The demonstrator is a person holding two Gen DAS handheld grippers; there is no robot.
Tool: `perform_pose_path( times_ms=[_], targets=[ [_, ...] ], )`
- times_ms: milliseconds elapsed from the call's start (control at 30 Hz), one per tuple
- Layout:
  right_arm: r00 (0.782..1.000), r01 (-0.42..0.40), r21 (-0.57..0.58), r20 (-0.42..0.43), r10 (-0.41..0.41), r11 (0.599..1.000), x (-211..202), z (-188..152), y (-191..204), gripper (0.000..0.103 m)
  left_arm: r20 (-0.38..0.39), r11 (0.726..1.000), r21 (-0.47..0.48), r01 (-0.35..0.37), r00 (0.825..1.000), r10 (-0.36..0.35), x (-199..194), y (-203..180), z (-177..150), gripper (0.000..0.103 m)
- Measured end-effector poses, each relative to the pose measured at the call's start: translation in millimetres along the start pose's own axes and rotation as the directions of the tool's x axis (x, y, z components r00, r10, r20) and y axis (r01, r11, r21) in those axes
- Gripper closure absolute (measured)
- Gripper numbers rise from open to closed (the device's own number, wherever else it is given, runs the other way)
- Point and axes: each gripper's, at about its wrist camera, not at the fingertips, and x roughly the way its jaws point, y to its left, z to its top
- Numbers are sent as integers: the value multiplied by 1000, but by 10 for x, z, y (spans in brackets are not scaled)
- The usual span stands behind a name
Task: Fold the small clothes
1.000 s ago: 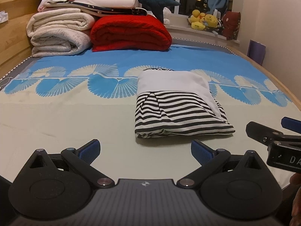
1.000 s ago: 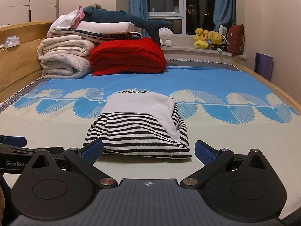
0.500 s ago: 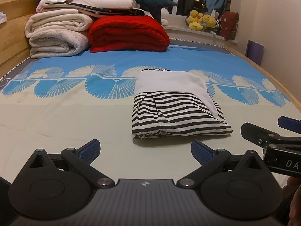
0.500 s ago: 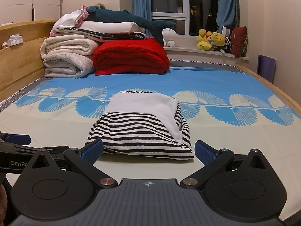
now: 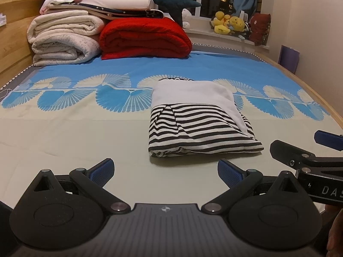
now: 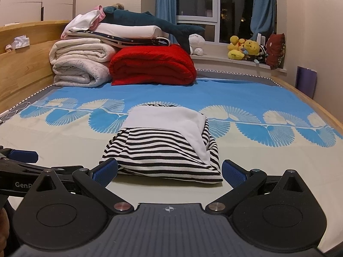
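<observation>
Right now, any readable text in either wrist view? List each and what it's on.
"DAS", cut off by the frame edge, preceded by a blurred mark: on the right tool body, left wrist view.
"GenR", cut off behind the near tool: on the left tool body, right wrist view.
Nothing else readable.

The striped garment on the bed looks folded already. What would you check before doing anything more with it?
1. Left hand-held gripper open and empty: ok.
2. Right hand-held gripper open and empty: ok.
3. Striped garment lies flat on the bed sheet, free of both grippers: ok.
4. Fold is neat: not ok, the white panel sits skewed.
5. Far edge tucked in: cannot tell.
6. Red blanket well clear: ok.
</observation>
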Motion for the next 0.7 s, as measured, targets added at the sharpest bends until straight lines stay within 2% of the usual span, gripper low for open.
perform_pose_path(
  times_ms=[700],
  targets=[
    [1000,0,3,0,0,1000,3,1,9,1,-5,1000,-15,7,1000,-7,2,21,10,0]
  ],
)
